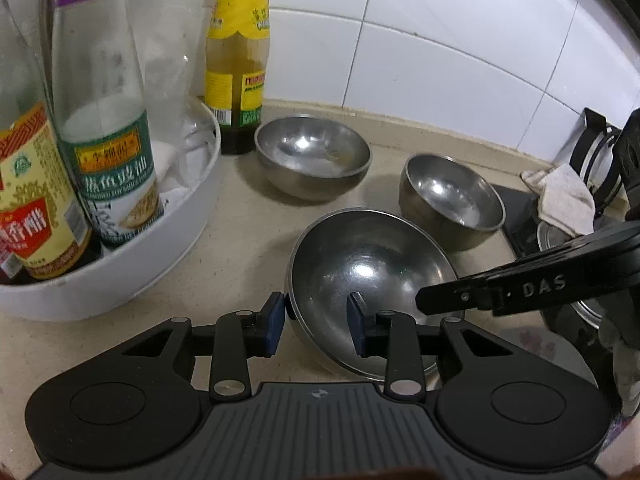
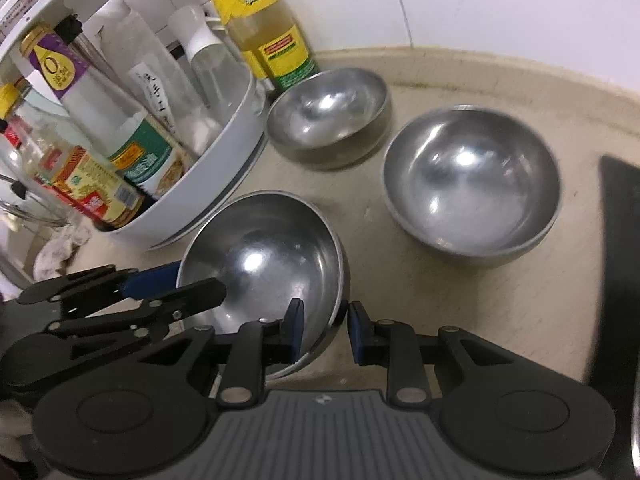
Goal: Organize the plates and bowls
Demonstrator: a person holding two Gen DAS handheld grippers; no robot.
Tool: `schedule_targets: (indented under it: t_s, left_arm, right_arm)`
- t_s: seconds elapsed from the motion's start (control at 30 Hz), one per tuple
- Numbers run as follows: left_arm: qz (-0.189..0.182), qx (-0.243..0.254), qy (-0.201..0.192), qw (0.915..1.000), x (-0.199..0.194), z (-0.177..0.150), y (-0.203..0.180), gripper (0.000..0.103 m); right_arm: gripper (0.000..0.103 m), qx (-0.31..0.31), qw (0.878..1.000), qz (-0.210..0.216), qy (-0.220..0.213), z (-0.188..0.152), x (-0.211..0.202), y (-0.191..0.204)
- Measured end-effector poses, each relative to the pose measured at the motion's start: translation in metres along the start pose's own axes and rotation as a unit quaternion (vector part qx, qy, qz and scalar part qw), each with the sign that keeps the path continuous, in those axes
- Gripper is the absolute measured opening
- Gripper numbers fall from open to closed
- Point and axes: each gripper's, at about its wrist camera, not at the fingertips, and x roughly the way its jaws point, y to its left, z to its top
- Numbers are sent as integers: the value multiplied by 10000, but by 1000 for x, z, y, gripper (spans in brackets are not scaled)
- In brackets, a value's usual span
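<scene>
Three steel bowls stand on the beige counter. The near bowl [image 1: 368, 276] [image 2: 264, 268] is tilted. My left gripper [image 1: 316, 324] is open, its jaws straddling this bowl's left rim, one pad outside and one inside. My right gripper [image 2: 324, 330] is open and straddles the same bowl's right rim. The right gripper also shows in the left wrist view [image 1: 520, 288]; the left gripper also shows in the right wrist view [image 2: 160, 284]. A second bowl [image 1: 312, 156] [image 2: 328, 114] stands by the bottle. A third bowl [image 1: 452, 200] [image 2: 472, 184] stands to the right.
A white round caddy [image 1: 160, 248] [image 2: 224, 184] with several sauce bottles stands at the left. A green-capped bottle [image 1: 238, 60] [image 2: 264, 20] stands by the tiled wall. A stove edge [image 1: 520, 216] [image 2: 620, 260] with a rag [image 1: 564, 196] lies at the right.
</scene>
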Motion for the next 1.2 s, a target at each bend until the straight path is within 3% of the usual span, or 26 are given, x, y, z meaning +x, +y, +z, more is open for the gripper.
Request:
schedule_targets:
  t_s: [0.23,0.47,0.6,0.7,0.9,1.03,1.2]
  left_arm:
    - [-168,-1,223,9996,0,-1,-3,41]
    - [-211,-3,273,9994,0,-3,3,46]
    - [-264,-159,318,9990,0,-5,10,46]
    - [-268,-135,271,9992,-2,-5,9,46]
    - [-222,-112,155,9996,-11,-9,10,48]
    - [-240,-114,122,9996,-14,-12,10,48]
    - [-179,5,-63,9998,-27,-6,9,49]
  right_arm:
    - [24,152,9998,122,-54,-3,-16,-8]
    - [26,228,9992,205,256,-9,-1,-9]
    - [26,360,9989,311,43,-7,-11,-15]
    - [26,333,9992,108,-189,-7,-26,-21]
    - [26,449,9983,-274,-237,-26,-48,-39]
    - [27,860,9956,-284,-258,-49,-54,-52]
    - [28,960,9927,-408,-606,-64,-60,-45]
